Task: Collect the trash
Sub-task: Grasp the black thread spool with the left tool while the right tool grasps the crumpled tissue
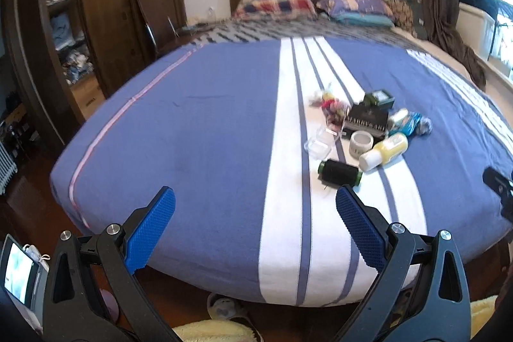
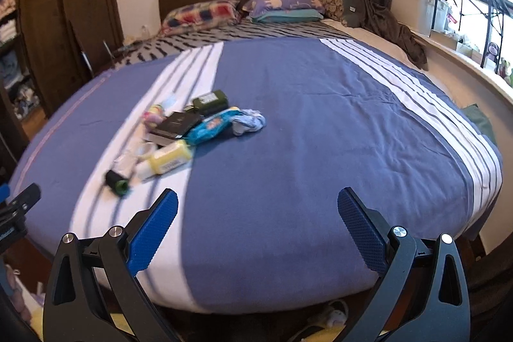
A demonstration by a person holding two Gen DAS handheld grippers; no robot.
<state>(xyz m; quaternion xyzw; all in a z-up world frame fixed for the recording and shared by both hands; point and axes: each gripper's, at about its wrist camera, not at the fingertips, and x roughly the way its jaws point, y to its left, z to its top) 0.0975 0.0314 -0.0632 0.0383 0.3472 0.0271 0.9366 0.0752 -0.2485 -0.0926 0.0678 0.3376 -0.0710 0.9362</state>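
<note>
Blurred by motion in the right wrist view: black spool (image 2: 117, 181), clear little box (image 2: 126, 162), print on yellow bottle (image 2: 166, 161) not readable. Half hidden behind dark book (image 1: 365, 120): green box (image 1: 380, 98). Cut by picture edge: slipper (image 1: 226, 308) below bed (image 1: 192, 124).

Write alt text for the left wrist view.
The open left gripper hovers over the foot of a bed with a blue, white-striped cover. Ahead of its right jaw lies a small pile: a black spool, a yellow bottle, a tape roll, a clear box, a dark box and wrappers. Pillows lie against the headboard.
</note>
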